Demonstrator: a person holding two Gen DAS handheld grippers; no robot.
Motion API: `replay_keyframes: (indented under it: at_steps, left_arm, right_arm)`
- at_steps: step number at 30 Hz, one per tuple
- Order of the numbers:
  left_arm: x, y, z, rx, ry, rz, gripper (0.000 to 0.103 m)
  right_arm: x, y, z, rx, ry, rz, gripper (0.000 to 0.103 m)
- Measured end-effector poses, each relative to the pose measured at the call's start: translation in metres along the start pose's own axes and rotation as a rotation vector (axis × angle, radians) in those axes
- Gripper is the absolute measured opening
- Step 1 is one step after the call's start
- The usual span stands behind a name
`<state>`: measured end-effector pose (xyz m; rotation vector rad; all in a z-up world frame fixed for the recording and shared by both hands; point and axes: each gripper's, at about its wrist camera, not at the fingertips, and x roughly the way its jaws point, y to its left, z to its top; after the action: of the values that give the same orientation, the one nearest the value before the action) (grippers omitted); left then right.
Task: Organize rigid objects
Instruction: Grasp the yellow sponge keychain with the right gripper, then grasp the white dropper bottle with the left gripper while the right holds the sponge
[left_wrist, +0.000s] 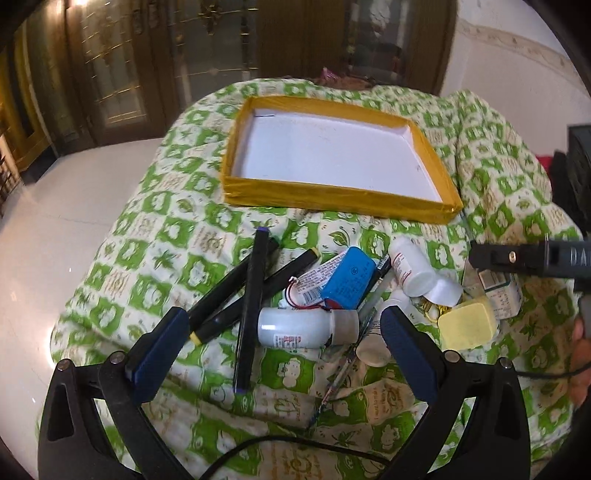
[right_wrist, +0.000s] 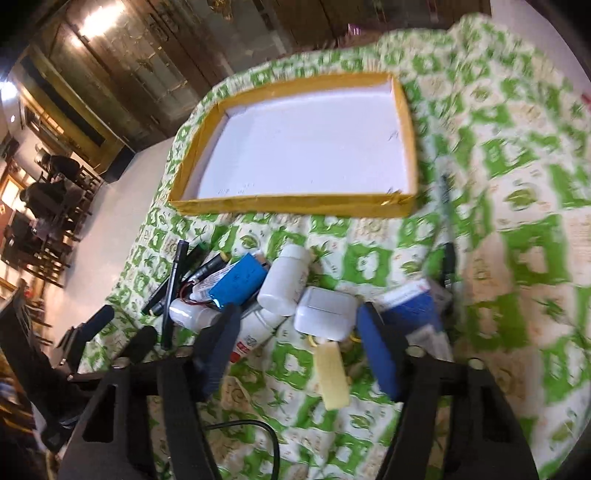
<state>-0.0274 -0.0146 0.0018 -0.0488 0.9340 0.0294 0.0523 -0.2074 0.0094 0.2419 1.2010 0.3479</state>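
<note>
Both tongs stand wide open and hold nothing. Seen from the left wrist, the left gripper (left_wrist: 284, 325) hangs low over a heap of small things on a green-and-white quilt (left_wrist: 155, 236), its blue pads (left_wrist: 159, 350) spread to either side of a white bottle (left_wrist: 295, 326) that lies on its side — apart from it, not touching. Three black markers (left_wrist: 255, 295) cross one another just left of that bottle; a blue battery pack (left_wrist: 349, 282) with red wires lies behind it, and a second white bottle (left_wrist: 410, 267) tilts beside the pack. A pale yellow sponge (left_wrist: 467, 325) sits to the right of the heap. Beyond everything lies a shallow yellow-edged tray (left_wrist: 332, 201) with a white floor. Part of the right gripper (left_wrist: 517, 256) reaches in from the right edge.

From the right wrist the picture is blurred. The right gripper (right_wrist: 295, 328) hovers above the same heap, fingers spread around a white rounded case (right_wrist: 325, 314) and the sponge (right_wrist: 332, 373) in front of it. The battery pack (right_wrist: 240, 280) and a white bottle (right_wrist: 284, 280) lie just past the fingertips, the markers (right_wrist: 173, 284) farther left, the tray (right_wrist: 295, 205) well behind.
</note>
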Motion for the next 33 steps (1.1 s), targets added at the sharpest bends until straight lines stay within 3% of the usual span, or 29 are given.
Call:
replay_keyframes:
  at_steps: [4, 7, 12, 16, 18, 19, 20, 21, 24, 30, 33]
  left_arm:
    - [0.006, -0.007, -0.007, 0.034, 0.030, -0.028, 0.103]
    - [-0.002, -0.024, -0.010, 0.114, 0.005, -0.052, 0.103]
    - [-0.004, -0.054, -0.015, 0.265, -0.003, -0.037, 0.103]
    - [-0.001, -0.060, -0.017, 0.303, 0.009, -0.041, 0.102]
    - [0.000, -0.057, -0.017, 0.295, 0.014, -0.049, 0.102]
    - [0.000, -0.056, -0.017, 0.288, 0.017, -0.054, 0.102]
    - [0.001, -0.056, -0.017, 0.282, 0.019, -0.062, 0.102]
    - [0.001, -0.055, -0.016, 0.275, 0.023, -0.073, 0.102]
    - [0.005, -0.056, -0.015, 0.269, 0.041, -0.106, 0.099]
    - [0.020, -0.077, -0.011, 0.342, 0.075, -0.110, 0.089]
    - [0.026, -0.089, -0.010, 0.381, 0.087, -0.108, 0.067]
  right_arm:
    - [0.007, -0.005, -0.001, -0.016, 0.061, -0.029, 0.055]
    - [0.014, -0.012, -0.008, 0.002, 0.114, -0.032, 0.055]
    - [0.013, -0.012, -0.030, -0.020, 0.115, -0.049, 0.055]
    - [0.020, -0.008, -0.043, -0.087, 0.139, -0.091, 0.055]
    - [0.031, -0.007, -0.046, -0.105, 0.136, -0.124, 0.045]
    - [0.038, -0.007, -0.048, -0.119, 0.141, -0.134, 0.027]
    - [0.045, -0.010, -0.049, -0.115, 0.156, -0.129, 0.018]
    - [0.047, -0.015, -0.049, -0.088, 0.165, -0.106, 0.019]
    - [0.028, -0.022, -0.043, -0.038, 0.108, -0.041, 0.018]
    - [-0.016, -0.025, -0.030, -0.044, -0.016, -0.030, 0.018]
    - [-0.015, -0.022, -0.031, -0.055, -0.063, -0.047, 0.018]
